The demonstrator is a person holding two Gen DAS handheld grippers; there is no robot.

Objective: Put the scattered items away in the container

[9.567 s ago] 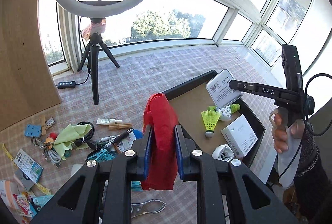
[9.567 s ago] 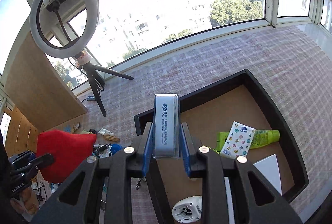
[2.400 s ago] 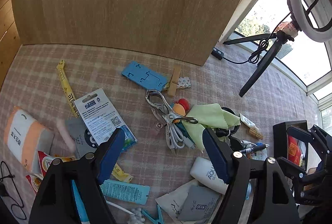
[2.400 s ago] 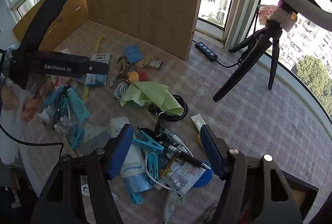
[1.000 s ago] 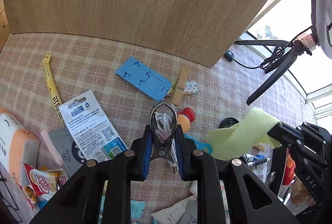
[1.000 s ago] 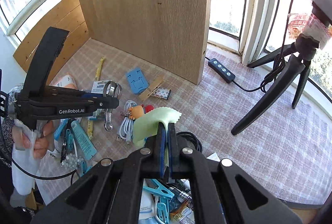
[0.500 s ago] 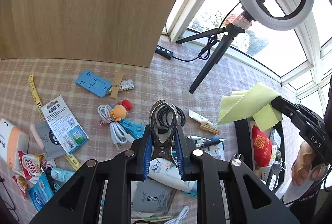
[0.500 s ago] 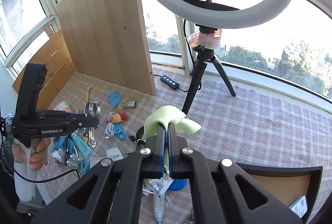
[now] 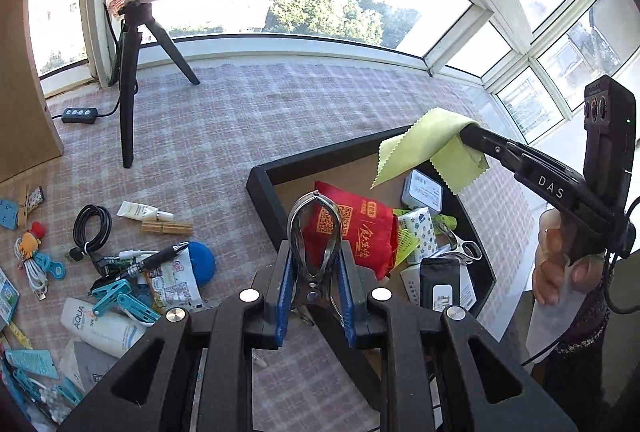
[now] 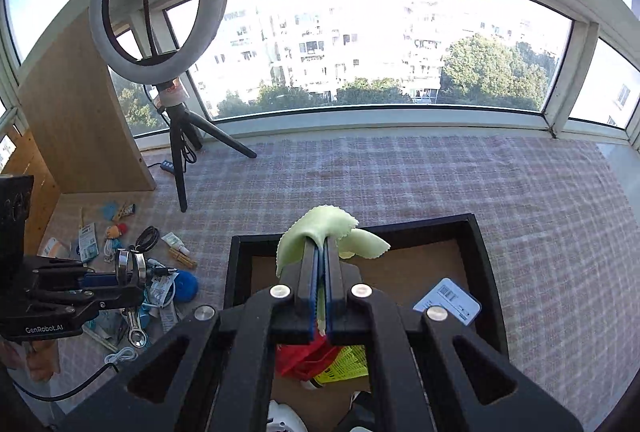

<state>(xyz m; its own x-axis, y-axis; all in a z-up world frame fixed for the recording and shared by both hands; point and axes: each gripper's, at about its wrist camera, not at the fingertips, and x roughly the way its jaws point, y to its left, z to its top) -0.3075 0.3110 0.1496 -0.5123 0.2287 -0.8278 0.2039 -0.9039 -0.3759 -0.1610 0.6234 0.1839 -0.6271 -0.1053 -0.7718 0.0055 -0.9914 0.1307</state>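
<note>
The left gripper (image 9: pixel 315 284) is clamped on a metal clip (image 9: pixel 315 244), whose looped end stands up past the fingertips, its long axis running along the fingers. Just ahead and below lies the black tray (image 9: pixel 260 188), with a red pouch (image 9: pixel 360 232) already inside, so the clip looks close to the tray's near corner; loose items such as a pen (image 9: pixel 160 257) remain on the checked cloth to the left. From the right wrist, the right gripper (image 10: pixel 319 260) is pinched tight on a green cloth (image 10: pixel 320 228), which flops over the tips directly above the tray's (image 10: pixel 486 252) open floor. I'd judge the right hand nearer a drop.
</note>
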